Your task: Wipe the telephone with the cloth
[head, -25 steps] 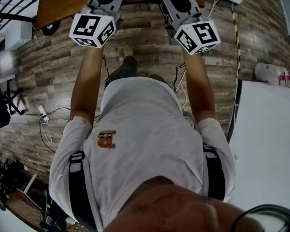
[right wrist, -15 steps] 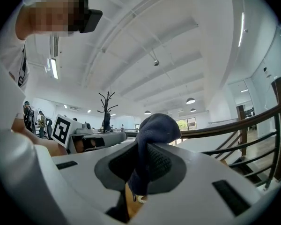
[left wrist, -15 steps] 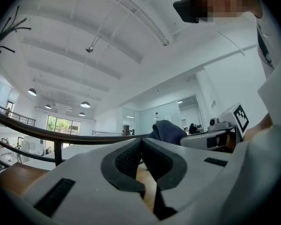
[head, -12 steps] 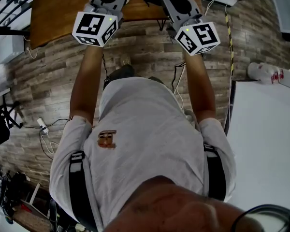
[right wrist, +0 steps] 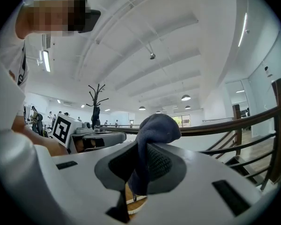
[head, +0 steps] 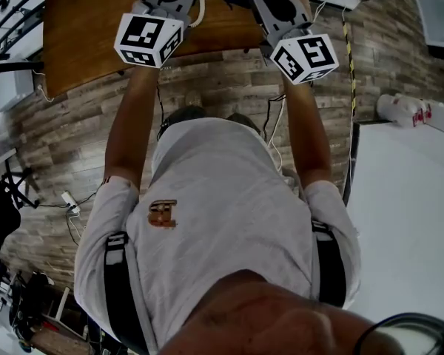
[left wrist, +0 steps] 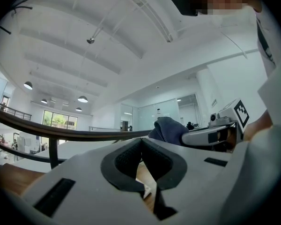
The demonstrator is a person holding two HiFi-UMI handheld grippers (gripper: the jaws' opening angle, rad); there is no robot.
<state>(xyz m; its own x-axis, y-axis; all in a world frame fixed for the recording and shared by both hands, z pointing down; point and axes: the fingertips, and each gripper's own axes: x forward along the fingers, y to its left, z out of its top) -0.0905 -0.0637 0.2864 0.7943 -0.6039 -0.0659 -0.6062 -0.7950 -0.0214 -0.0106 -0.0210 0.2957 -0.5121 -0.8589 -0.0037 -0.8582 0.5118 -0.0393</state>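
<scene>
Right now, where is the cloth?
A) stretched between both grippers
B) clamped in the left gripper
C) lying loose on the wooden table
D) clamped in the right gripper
D: in the right gripper view the right gripper pinches the dark blue cloth between its fingers, while the left gripper has its fingers together with nothing between them.

Desk (head: 89,35) now fills much more of head view; near edge has come down toward person. Narrower strip of floor (head: 222,87) left between desk edge and body. Left gripper (left wrist: 141,140) and right gripper (right wrist: 140,149) with cloth (right wrist: 157,125) now reach over desk top rather than over floor. White cable (head: 200,9) on desk has come into sight beside left gripper.
</scene>
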